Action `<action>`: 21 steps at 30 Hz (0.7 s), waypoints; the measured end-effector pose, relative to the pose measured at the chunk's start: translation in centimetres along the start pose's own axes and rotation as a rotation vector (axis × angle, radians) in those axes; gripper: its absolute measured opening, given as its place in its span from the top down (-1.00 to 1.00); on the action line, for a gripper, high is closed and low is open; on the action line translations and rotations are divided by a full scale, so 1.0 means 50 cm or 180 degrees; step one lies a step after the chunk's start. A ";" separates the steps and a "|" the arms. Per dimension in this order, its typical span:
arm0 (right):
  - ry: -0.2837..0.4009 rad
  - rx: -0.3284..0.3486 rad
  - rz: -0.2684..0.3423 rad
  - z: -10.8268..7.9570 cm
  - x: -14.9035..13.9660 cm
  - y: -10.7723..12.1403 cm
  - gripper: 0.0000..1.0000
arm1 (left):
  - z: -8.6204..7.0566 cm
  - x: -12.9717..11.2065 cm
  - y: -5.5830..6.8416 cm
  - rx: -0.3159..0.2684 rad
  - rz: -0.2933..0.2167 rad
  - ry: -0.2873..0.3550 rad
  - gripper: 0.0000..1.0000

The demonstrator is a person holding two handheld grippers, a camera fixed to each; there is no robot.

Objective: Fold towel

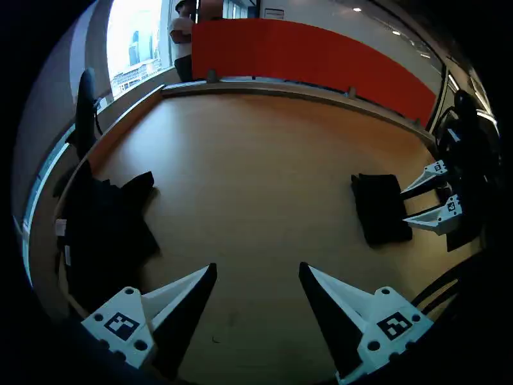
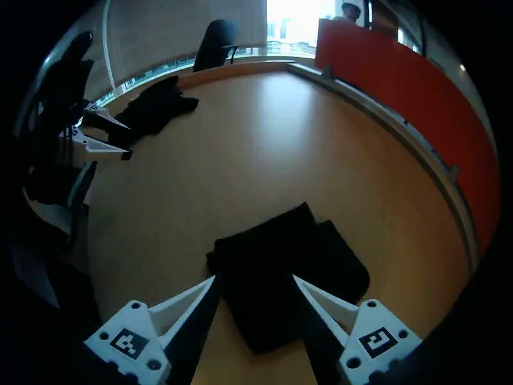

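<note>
A folded black towel lies flat on the wooden table. My right gripper is open, its two fingers spread over the towel's near edge without closing on it. The left gripper view has the same towel at the right, with the right gripper at its far side. My left gripper is open above bare table, nothing between its fingers. It also appears in the right gripper view as the left gripper, close to a heap of crumpled black cloth.
The heap of black cloth lies by the table's left edge. A red partition runs along the far side. A dark office chair stands beyond the table, and a person is by the window.
</note>
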State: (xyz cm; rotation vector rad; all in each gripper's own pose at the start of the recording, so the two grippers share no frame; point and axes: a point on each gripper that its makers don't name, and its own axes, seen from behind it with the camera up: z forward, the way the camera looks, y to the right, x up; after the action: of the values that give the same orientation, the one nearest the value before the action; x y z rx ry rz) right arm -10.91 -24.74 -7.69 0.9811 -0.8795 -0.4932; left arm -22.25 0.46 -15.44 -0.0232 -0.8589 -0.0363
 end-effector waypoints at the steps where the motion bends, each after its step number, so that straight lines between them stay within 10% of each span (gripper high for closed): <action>1: -0.0006 -0.0015 0.0012 -0.002 -0.005 0.001 -0.47 | 0.000 0.001 0.000 0.0001 0.0003 0.0001 -0.90; 21: -0.0196 -0.0258 0.0307 -0.050 -0.141 0.022 -0.47 | 0.003 0.009 0.015 -0.0025 0.0077 0.0007 -0.90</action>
State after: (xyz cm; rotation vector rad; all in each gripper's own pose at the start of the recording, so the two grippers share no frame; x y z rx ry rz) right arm -12.90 -17.95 -10.29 0.8491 -0.9504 -0.4752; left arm -22.04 1.19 -15.00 -0.0409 -0.8563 -0.0172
